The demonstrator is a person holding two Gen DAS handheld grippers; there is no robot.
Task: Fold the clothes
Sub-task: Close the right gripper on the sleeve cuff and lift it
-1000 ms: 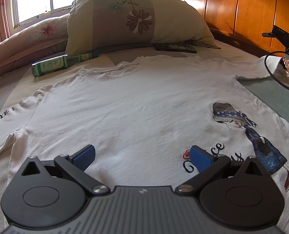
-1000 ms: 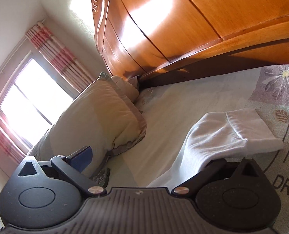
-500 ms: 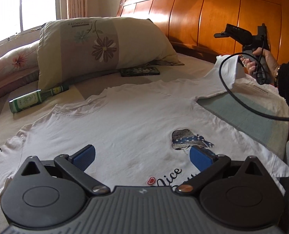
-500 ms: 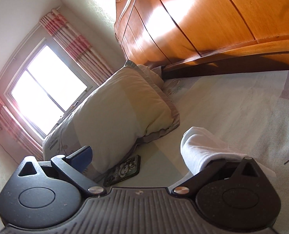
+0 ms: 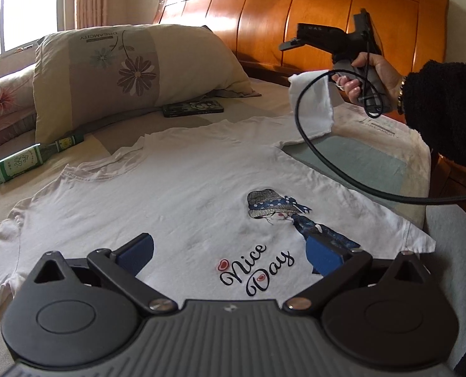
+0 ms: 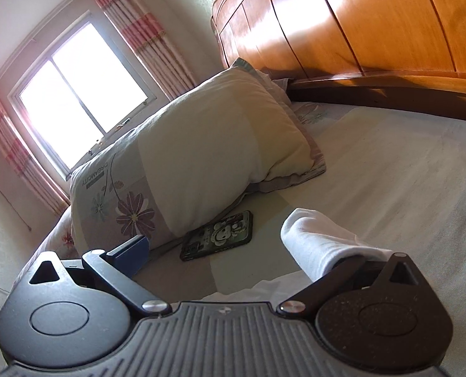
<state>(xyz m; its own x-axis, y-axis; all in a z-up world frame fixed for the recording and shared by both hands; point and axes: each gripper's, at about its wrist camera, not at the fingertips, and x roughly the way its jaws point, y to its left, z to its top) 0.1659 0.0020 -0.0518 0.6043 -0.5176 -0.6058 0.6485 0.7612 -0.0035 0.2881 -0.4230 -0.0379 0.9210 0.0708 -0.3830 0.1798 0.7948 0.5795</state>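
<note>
A white T-shirt (image 5: 176, 194) printed "Nice Day" lies spread flat on the bed (image 5: 358, 160), collar toward the far pillow (image 5: 132, 72). The left gripper (image 5: 229, 251) hovers over its near hem, jaws wide apart and empty. At the far right, the right gripper (image 6: 258, 251) has the shirt's sleeve (image 6: 320, 245) draped over its right finger and lifted off the bed, though its jaws stand wide apart. A green bottle (image 5: 31, 160) lies far left, a phone (image 6: 217, 235) beside the pillow
</note>
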